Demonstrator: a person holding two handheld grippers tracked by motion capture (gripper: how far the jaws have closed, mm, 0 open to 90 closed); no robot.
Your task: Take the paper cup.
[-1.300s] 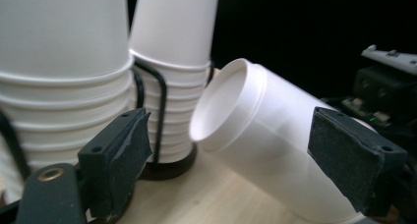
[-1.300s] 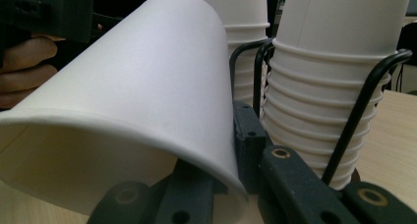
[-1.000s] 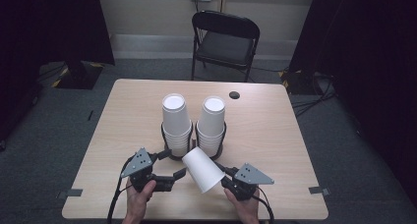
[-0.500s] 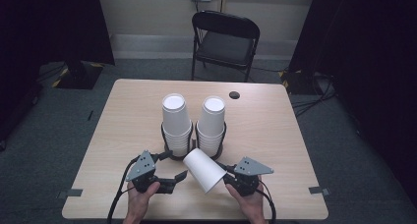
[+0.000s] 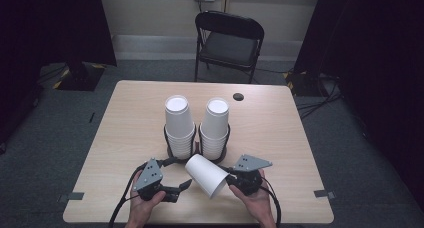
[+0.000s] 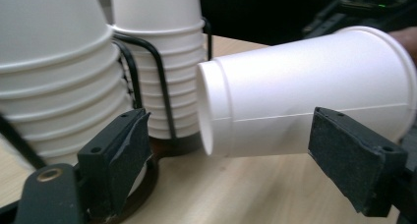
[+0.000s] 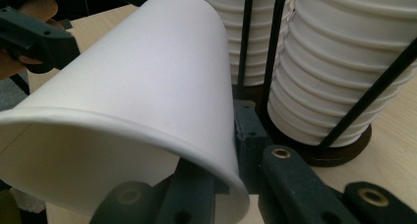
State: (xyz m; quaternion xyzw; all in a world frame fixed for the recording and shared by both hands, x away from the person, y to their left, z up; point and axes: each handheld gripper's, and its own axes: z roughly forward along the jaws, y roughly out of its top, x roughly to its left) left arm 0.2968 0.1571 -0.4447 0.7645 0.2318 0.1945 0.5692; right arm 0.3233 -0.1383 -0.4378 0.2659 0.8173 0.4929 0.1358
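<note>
A single white paper cup (image 5: 206, 175) lies tilted on its side above the table's near edge, with its closed base pointing up and left. My right gripper (image 5: 231, 180) is shut on the cup's rim (image 7: 216, 170), one jaw inside the mouth and one outside. My left gripper (image 5: 184, 185) stands open just left of the cup. In the left gripper view its jaws are wide apart and the cup (image 6: 305, 101) hangs beyond them, untouched. Two stacks of upside-down white cups (image 5: 179, 125) (image 5: 216, 125) stand in black wire holders mid-table.
The light wooden table (image 5: 130, 118) has a small dark round spot (image 5: 238, 96) near its far edge. A black folding chair (image 5: 227, 43) stands behind the table. The wire holders (image 7: 354, 116) are close in front of both grippers.
Almost nothing: the right gripper has tipped very slightly with the cup still in it. The left gripper has stayed open in place.
</note>
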